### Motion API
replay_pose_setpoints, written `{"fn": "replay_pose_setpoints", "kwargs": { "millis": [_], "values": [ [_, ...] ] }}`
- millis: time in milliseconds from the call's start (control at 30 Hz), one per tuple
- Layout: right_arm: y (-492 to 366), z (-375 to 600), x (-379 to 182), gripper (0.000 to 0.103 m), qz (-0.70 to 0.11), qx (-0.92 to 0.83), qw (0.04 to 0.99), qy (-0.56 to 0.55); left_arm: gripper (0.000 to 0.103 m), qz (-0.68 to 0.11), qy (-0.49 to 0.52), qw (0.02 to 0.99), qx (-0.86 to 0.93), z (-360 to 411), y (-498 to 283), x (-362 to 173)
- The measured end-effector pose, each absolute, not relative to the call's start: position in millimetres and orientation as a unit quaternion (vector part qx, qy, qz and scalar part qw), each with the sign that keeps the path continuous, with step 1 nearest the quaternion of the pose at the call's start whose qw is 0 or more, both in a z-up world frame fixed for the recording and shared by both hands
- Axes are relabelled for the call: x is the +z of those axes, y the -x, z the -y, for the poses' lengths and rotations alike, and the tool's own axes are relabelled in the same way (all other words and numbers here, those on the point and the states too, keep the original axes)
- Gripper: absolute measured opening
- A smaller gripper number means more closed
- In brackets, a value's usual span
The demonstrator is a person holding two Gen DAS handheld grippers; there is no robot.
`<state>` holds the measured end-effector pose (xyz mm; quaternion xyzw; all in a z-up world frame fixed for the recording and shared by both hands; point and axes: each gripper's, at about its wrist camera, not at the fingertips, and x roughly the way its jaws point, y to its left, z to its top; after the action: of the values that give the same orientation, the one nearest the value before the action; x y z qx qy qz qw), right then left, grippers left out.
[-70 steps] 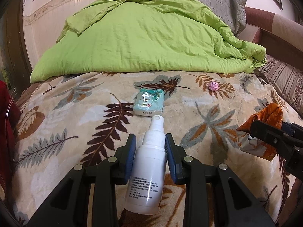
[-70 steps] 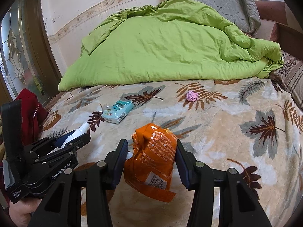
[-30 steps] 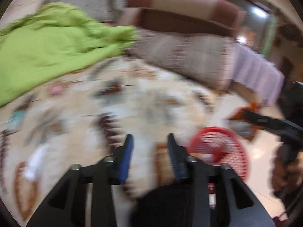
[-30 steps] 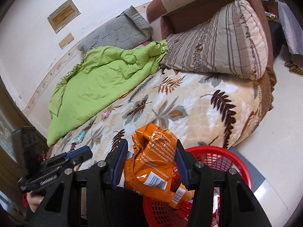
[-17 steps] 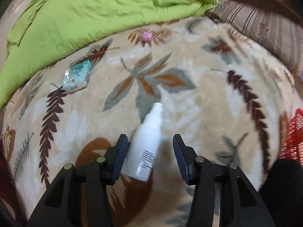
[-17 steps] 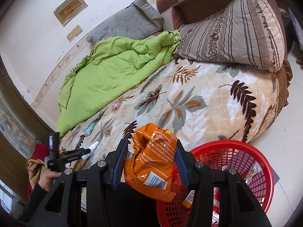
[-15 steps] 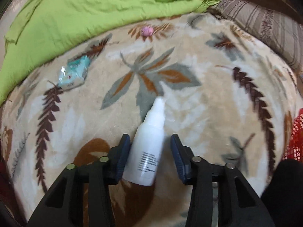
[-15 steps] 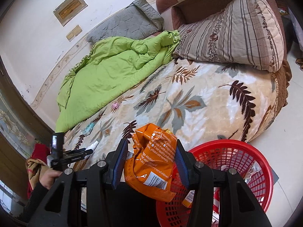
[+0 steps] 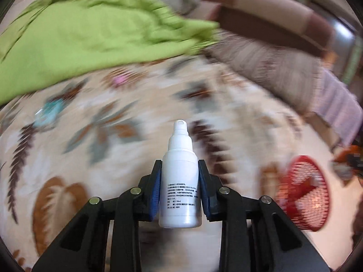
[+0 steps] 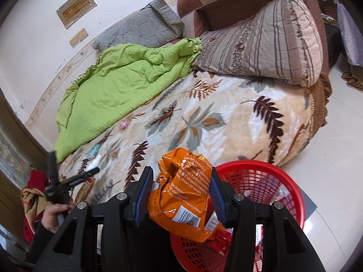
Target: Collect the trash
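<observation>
Left gripper (image 9: 180,189): jaws closing, blue pads against both sides of the white spray bottle (image 9: 180,181), nozzle pointing out past the tips, over the leaf-print bed (image 9: 68,158). Right gripper (image 10: 180,195): jaws part open, clamped on the orange wrapper (image 10: 181,195), which hangs between them above the near rim of the red basket (image 10: 261,172). View behind the left jaws is motion-blurred.

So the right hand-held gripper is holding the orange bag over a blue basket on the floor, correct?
Not quite: the basket is red, not blue, as the right wrist view shows. The right hand-held gripper does hold the orange bag over it, on the floor.
</observation>
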<state>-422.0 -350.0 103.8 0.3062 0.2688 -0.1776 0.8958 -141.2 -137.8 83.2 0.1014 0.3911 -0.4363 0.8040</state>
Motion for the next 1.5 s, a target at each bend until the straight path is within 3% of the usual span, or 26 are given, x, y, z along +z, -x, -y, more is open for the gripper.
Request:
{"fn": "replay_pose_setpoints", "kwargs": {
  "millis": [333,800,867,933,1100,1300,1333,1500],
  "values": [
    [457.0,357.6,114.1,0.052,-0.262,-0.223,0.886,-0.310,0.029,-0.358,-0.137,0.710,-0.591,224.4,263.3,134.6],
    [487.7,374.1,104.2,0.055,-0.261,-0.267,0.866,-0.334,0.029,-0.380,-0.210,0.639,-0.635,280.7,339.1,99.3],
    [489.4,376.7,100.3,0.057,-0.265,-0.273,0.861,-0.337,0.043,-0.384,-0.213,0.642,-0.629,283.5,340.7,94.3],
    [490.0,379.7,97.0,0.063,-0.271,-0.275,0.856,-0.343,0.049,-0.384,-0.208,0.644,-0.628,281.5,339.7,94.7],
    [491.6,379.9,95.1,0.066,-0.274,-0.280,0.854,-0.343,0.051,-0.381,-0.193,0.653,-0.625,274.9,332.7,99.2],
    [487.5,373.6,107.2,0.069,-0.274,-0.306,0.855,-0.316,0.061,-0.344,-0.194,0.687,-0.610,260.1,328.4,111.2],
    [487.0,370.8,110.6,0.070,-0.274,-0.317,0.855,-0.305,0.068,-0.335,-0.194,0.694,-0.606,255.4,328.2,114.3],
    [482.5,347.4,130.3,0.089,-0.275,-0.412,0.839,-0.224,0.084,-0.289,-0.180,0.747,-0.571,226.9,320.8,132.5]
  ]
}}
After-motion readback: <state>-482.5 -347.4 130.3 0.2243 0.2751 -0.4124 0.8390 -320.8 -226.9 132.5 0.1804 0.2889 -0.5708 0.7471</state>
